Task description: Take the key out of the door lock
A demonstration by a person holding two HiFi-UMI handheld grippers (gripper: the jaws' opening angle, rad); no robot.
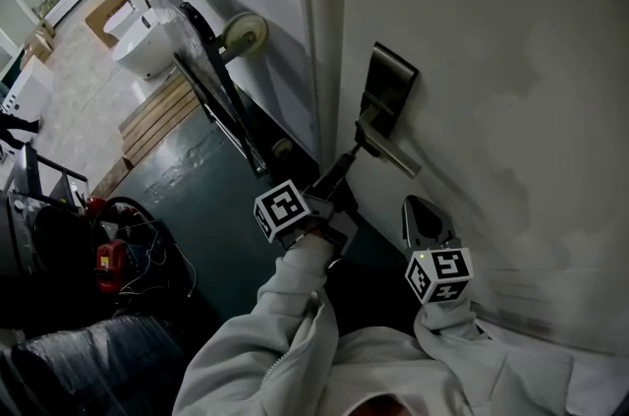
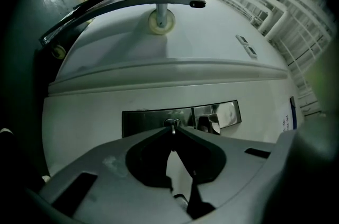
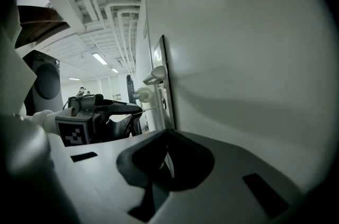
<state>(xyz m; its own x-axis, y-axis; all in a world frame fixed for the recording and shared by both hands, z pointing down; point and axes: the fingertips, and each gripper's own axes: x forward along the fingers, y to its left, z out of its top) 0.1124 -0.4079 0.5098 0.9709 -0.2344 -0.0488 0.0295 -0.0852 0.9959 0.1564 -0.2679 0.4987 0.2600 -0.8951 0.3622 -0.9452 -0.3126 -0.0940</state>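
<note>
The white door (image 1: pixel 491 60) carries a dark metal lock plate (image 1: pixel 390 82) with a lever handle (image 1: pixel 388 151). My left gripper (image 1: pixel 346 160) points level at the plate just below the handle, shut on the key. In the left gripper view the key (image 2: pixel 172 131) is a thin metal strip between the closed tips, straight in front of the keyhole (image 2: pixel 171 123). The right gripper view shows the key blade (image 3: pixel 150 108) spanning the short gap from those tips towards the lock; whether its end is still inside I cannot tell. My right gripper (image 1: pixel 429 208) hangs lower, close to the door, shut and holding nothing.
A folded metal cart (image 1: pixel 211 80) with pale wheels (image 1: pixel 244 32) leans on the wall left of the door frame. A wooden pallet (image 1: pixel 157 114) lies beyond it on the floor. Cables and a red tool (image 1: pixel 108 267) sit at the lower left.
</note>
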